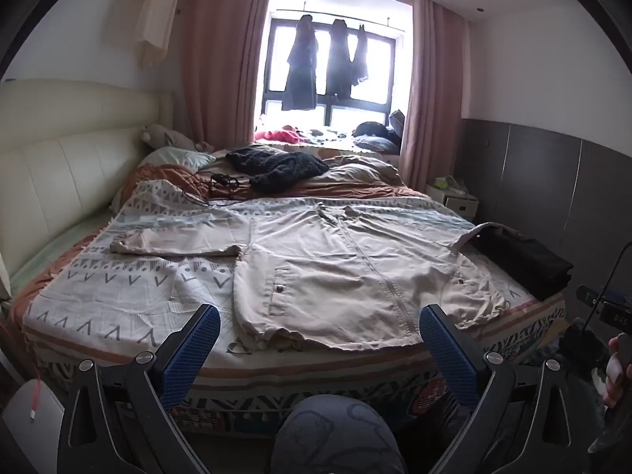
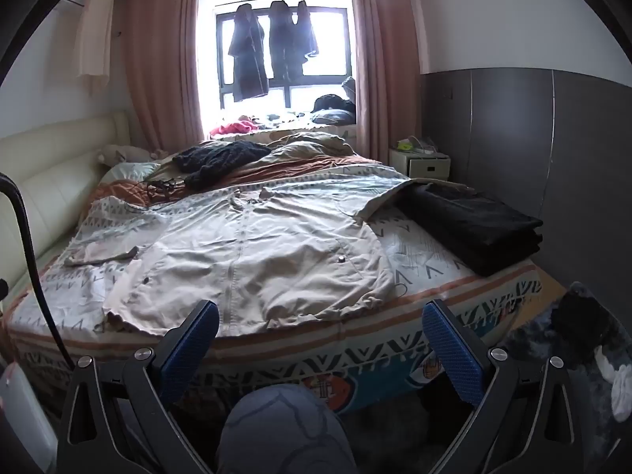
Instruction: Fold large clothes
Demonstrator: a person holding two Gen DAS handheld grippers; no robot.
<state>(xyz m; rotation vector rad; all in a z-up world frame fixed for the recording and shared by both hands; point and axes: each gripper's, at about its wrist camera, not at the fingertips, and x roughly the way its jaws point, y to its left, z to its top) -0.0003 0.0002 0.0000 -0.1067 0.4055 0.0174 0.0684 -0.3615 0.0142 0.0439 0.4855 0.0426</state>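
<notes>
Left gripper (image 1: 320, 349): fingers apart, empty, held short of the bed (image 1: 118, 308). Ahead of and between its fingertips lies the jacket's (image 1: 347, 272) hem; the jacket is spread flat, front up, long axis running straight away from the fingers toward the collar. One sleeve (image 1: 173, 247) extends left, beyond the left finger. Right gripper (image 2: 320, 345): fingers apart, empty; the hem lies just past its left finger, the other sleeve reaching right onto a black stack (image 2: 474, 229). Both grippers look about equally near.
</notes>
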